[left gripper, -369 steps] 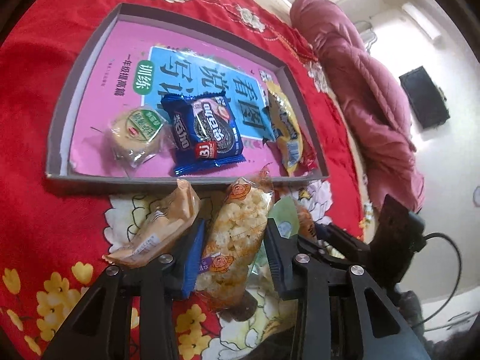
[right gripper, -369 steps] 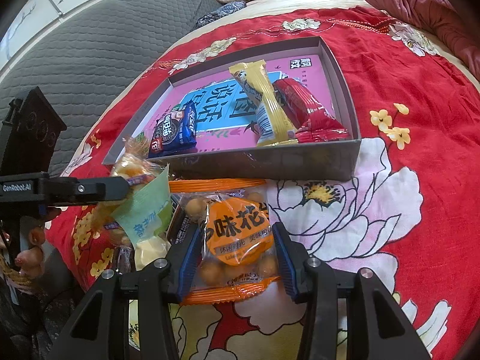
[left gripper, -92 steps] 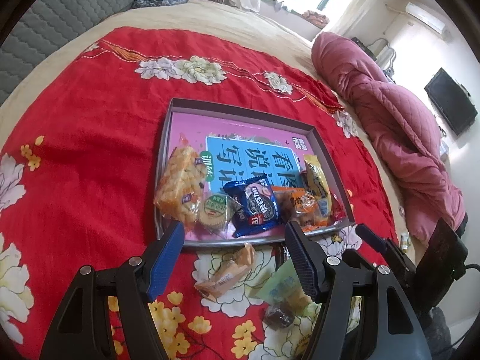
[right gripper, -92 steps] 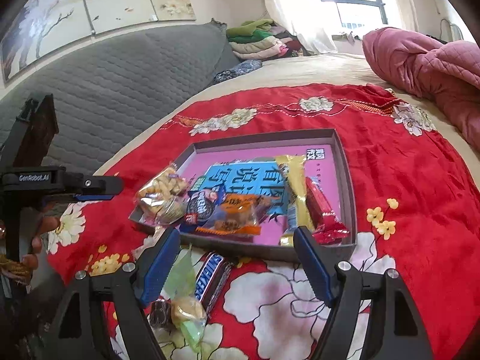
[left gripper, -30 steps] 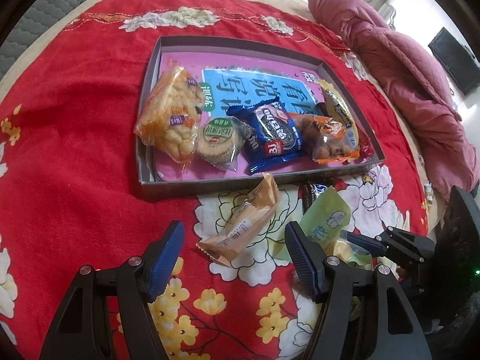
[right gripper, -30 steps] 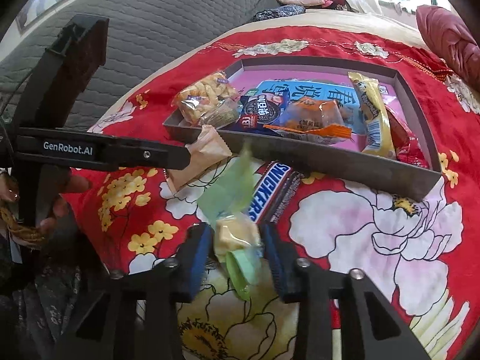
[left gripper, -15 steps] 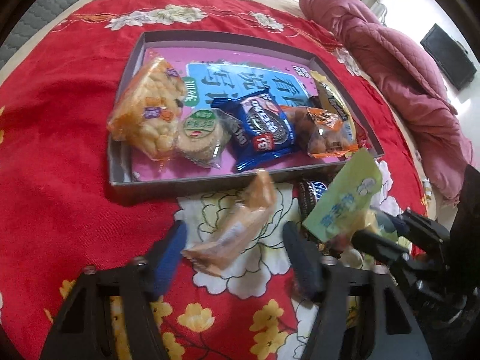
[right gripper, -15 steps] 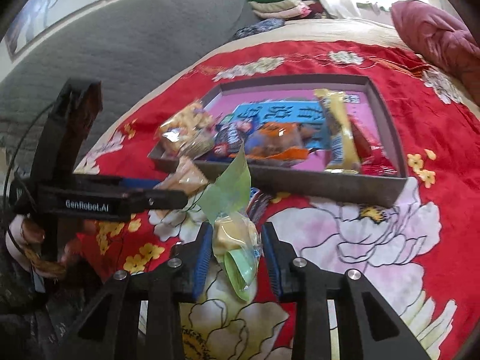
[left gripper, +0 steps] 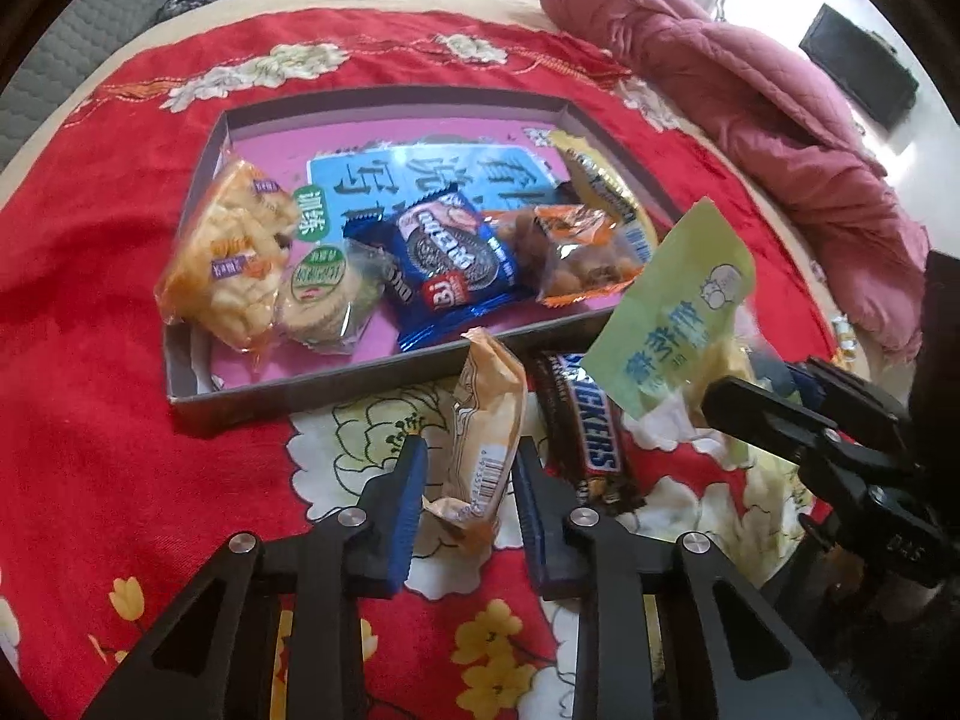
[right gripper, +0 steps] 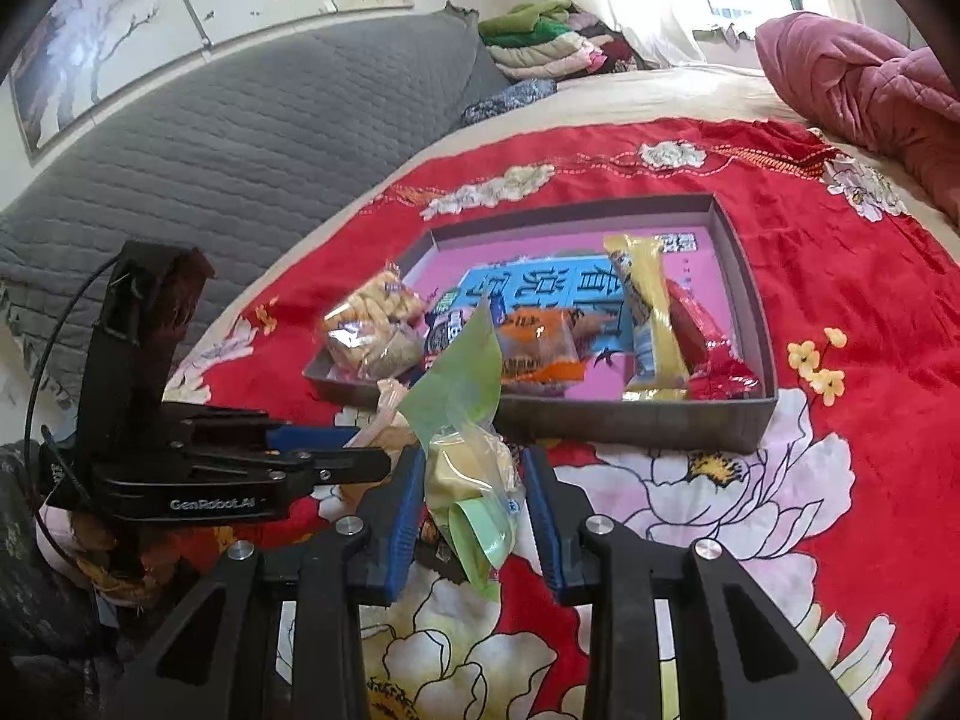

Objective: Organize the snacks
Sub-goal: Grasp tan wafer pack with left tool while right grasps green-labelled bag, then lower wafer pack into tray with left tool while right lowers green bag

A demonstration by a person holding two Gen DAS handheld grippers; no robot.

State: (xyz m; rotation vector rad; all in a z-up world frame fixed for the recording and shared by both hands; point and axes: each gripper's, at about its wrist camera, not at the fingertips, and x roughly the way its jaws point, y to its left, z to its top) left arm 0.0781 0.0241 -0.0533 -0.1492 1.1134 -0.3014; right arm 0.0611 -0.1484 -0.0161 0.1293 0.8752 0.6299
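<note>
Red floral cloth (left gripper: 90,312) covers the bed, with a grey quilted headboard (right gripper: 240,138) behind and a pink quilt (left gripper: 750,96) heaped at the far side. On the cloth sits one shallow grey tray (left gripper: 372,387) lined with a pink and blue booklet (left gripper: 420,174).

Six snacks lie in the tray: one bag of puffed crackers (left gripper: 231,258) at the left end, one round biscuit pack (left gripper: 327,294), one blue Oreo pack (left gripper: 450,264), one orange nut pack (left gripper: 579,258), one long yellow bar (right gripper: 651,318) and one red pack (right gripper: 705,354) at the right end.

Three snacks are outside it. The left tongs (left gripper: 471,474) have closed on one tan pastry pack (left gripper: 489,420), which lies on the cloth just in front of the tray's near wall. One Snickers bar (left gripper: 591,420) lies on the cloth just beside that pack. The right tongs (right gripper: 471,501) grip one green-wrapped cake (right gripper: 474,468) and hold it clear of the cloth, near the tray's front wall, its wrapper flap standing upright.
</note>
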